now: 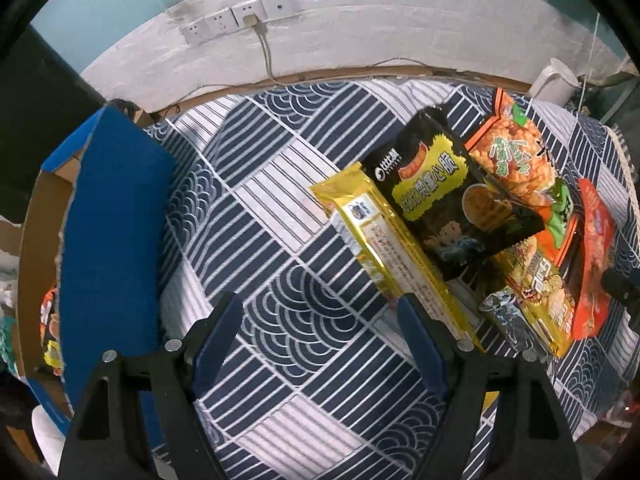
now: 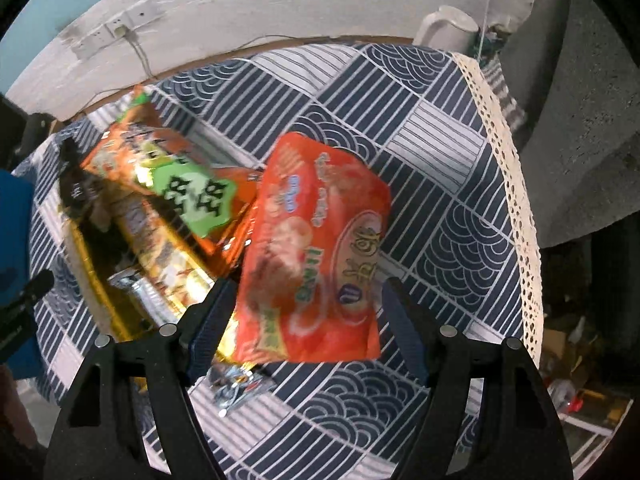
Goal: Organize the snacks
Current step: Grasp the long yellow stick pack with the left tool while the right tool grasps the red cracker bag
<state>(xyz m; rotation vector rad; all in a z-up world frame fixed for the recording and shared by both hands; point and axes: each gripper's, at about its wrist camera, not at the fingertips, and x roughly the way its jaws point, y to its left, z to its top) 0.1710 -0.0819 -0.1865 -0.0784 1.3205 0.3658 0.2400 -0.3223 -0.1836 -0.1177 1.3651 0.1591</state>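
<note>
**Both grippers spread above a pile of snack packets**

Nearest the left wrist camera, the left gripper [image 1: 320, 320] hangs over the patterned navy-and-white cloth [image 1: 256, 216] covering the bench, its blue-padded fingers spread and nothing between them. Its right finger tip sits at the lower end of a long gold packet [image 1: 384, 248], though contact cannot be told. This gold packet is the landmark. Overlapping its right edge lies a black packet with yellow lettering [image 1: 452, 200]. Beyond that, farther right, lies an orange packet with a green label [image 1: 516, 160]. A red-orange packet [image 1: 596, 256] lies at the far right of the pile. Well to the left of the gold packet stands a blue cardboard box [image 1: 112, 232], its flap raised.

In the right wrist view, the right gripper [image 2: 308, 308] is released, fingers parted on either side of the red-orange packet [image 2: 320, 240], which looks blurred; the pads do not appear to press it. A white kettle [image 2: 448, 28] stands by the wall.
</note>
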